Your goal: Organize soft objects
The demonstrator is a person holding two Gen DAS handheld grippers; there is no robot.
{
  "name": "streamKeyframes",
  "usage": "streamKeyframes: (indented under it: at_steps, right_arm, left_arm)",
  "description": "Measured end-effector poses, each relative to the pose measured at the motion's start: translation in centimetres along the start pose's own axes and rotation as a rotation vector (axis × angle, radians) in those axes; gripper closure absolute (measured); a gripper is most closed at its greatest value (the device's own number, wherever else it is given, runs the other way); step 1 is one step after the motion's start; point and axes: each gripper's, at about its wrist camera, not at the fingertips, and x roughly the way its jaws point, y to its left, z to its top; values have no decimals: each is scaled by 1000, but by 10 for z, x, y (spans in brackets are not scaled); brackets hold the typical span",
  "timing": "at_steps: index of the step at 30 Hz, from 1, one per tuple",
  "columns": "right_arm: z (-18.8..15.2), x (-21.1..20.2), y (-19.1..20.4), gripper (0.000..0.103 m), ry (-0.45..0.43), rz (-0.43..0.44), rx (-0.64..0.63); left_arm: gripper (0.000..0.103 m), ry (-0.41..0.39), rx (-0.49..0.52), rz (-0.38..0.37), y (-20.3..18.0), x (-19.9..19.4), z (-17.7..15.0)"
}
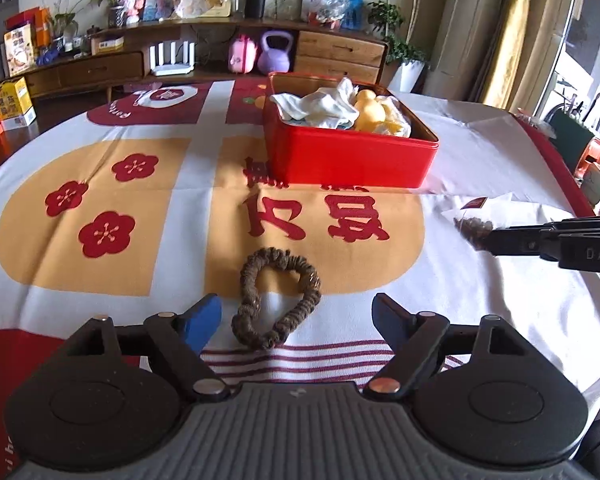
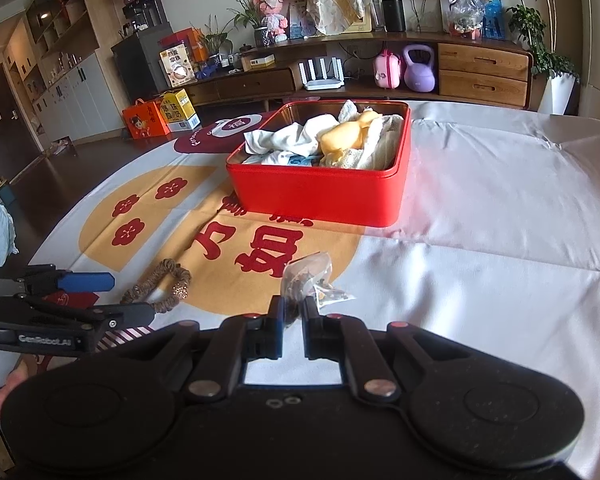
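Note:
A brown scrunchie (image 1: 276, 300) lies on the tablecloth between the spread blue fingers of my left gripper (image 1: 296, 316), which is open around it. It also shows in the right wrist view (image 2: 160, 284). My right gripper (image 2: 292, 316) is shut on a small clear packet of brown bits (image 2: 306, 280), low over the cloth. The packet also shows in the left wrist view (image 1: 474, 226). A red tin box (image 1: 348, 156) holds white cloths and a yellow soft toy (image 1: 370, 112). The box also shows in the right wrist view (image 2: 320, 196).
The table carries a white, red and orange printed cloth (image 1: 100, 208). A wooden sideboard (image 2: 480, 72) with a purple kettlebell (image 2: 419, 68) stands behind. The left gripper (image 2: 66, 304) shows at the left of the right wrist view.

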Motion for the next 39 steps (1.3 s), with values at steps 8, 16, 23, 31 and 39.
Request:
streamKeyframes:
  at_steps: [8,16,23,31,39]
  right_arm:
    - [0,3,2,95,5,0,0]
    - [1,5,-1,95,9,-6,3]
    - [1,5,-1,95,9,-5,1]
    - [3,-1,2,95,-9,-9,-1]
    - [10,-24,12,95,-49,3,-18]
  left_arm:
    - [21,41,98,97,-2,27,-4]
    - [30,52,94,97,1,35,-4]
    - [81,44,83,94,0,32,0]
    - [87,9,48,99,2,21,5]
    - [87,-27,-40,47,2,-5,17]
